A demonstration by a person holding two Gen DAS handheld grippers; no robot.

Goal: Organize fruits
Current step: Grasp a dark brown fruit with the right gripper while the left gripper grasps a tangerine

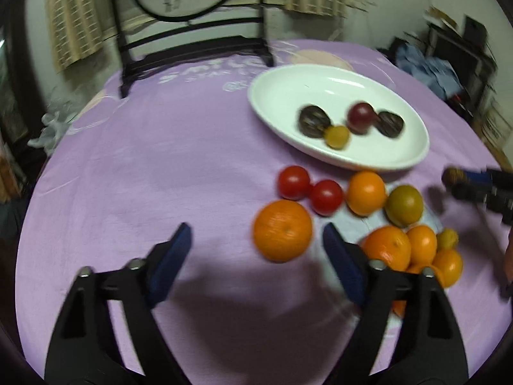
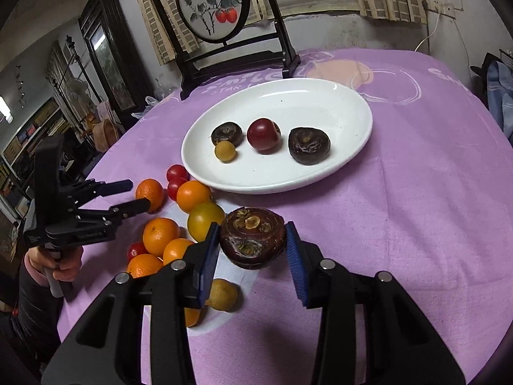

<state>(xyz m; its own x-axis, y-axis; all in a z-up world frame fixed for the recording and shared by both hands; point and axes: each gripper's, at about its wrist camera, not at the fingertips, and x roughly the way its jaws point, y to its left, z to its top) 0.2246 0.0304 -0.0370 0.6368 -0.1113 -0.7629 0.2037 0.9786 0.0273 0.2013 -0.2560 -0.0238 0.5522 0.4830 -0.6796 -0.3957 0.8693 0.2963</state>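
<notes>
The right hand-held gripper [image 2: 253,250] clamps a water chestnut [image 2: 252,242] by its sides; it seems firm, light, smooth-skinned. The left hand-held gripper [image 1: 256,240] gapes empty.

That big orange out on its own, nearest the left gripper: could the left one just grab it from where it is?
Probably yes. The left gripper is open and empty, and the big orange sits just ahead on the purple cloth, apart from the other fruit, with nothing between.
</notes>
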